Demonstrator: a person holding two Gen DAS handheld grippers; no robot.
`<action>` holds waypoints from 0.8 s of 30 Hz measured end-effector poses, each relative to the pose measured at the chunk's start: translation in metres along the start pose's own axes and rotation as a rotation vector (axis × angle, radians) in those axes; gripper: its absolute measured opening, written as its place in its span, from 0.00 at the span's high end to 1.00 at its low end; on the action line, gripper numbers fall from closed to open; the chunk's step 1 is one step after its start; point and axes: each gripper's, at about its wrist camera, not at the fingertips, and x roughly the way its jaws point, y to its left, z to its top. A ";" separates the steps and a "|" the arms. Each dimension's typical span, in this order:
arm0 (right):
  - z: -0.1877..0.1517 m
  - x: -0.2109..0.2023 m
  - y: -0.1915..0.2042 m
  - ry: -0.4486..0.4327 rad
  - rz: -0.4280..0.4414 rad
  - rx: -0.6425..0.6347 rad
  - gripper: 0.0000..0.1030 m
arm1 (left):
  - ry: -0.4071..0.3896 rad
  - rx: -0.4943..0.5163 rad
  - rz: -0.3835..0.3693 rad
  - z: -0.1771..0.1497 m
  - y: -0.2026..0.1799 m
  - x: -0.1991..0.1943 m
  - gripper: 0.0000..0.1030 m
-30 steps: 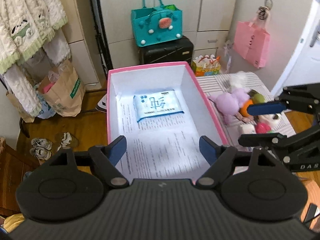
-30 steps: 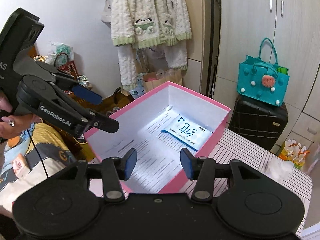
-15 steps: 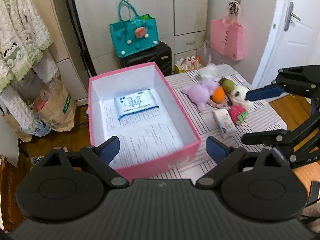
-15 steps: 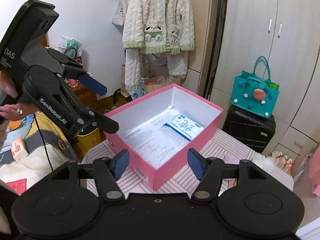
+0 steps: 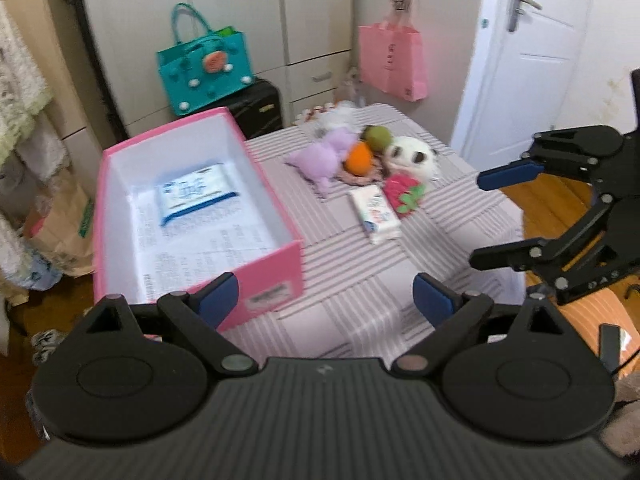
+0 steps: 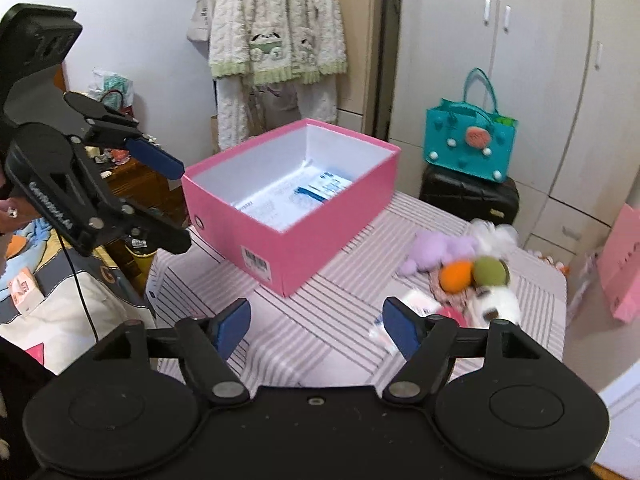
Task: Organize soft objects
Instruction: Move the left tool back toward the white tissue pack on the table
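Observation:
A pink box [image 5: 276, 268] [image 6: 320, 236] stands on the striped table, with a blue-and-white tissue pack [image 5: 196, 194] [image 6: 320, 190] inside. To its right lies a pile of soft toys: a purple plush [image 5: 320, 156] [image 6: 436, 250], an orange ball [image 5: 359, 157] [image 6: 456, 276], a green ball [image 5: 377, 138] [image 6: 490, 272], a panda plush [image 5: 412, 158], a strawberry plush [image 5: 402, 196] and a white tissue pack [image 5: 376, 214]. My left gripper [image 5: 326, 300] [image 6: 168, 200] is open and empty before the box. My right gripper [image 6: 316, 326] [image 5: 492, 216] is open and empty, right of the toys.
A teal bag [image 5: 204, 70] sits on a black suitcase [image 5: 256, 106] behind the table. A pink bag [image 5: 392, 60] hangs by a white door [image 5: 532, 48]. A fluffy jacket [image 6: 276, 24] hangs at the left. Paper bags [image 5: 60, 216] stand on the floor.
Both grippers have pulled back and up from over the box, and both have opened wider. The left view has swung right, bringing the toy pile into view.

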 end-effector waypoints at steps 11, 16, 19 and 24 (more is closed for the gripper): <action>-0.061 0.007 -0.037 -0.013 -0.074 0.070 0.24 | -0.037 0.034 -0.076 -0.007 -0.042 0.045 0.08; -0.085 0.021 -0.056 -0.066 -0.133 0.062 0.24 | -0.080 0.024 -0.075 -0.006 -0.051 0.072 0.08; -0.097 0.033 -0.068 -0.101 -0.180 0.064 0.24 | -0.099 0.006 -0.064 -0.001 -0.053 0.089 0.08; -0.111 0.060 -0.085 -0.122 -0.220 0.065 0.24 | -0.100 -0.053 -0.056 0.006 -0.052 0.122 0.10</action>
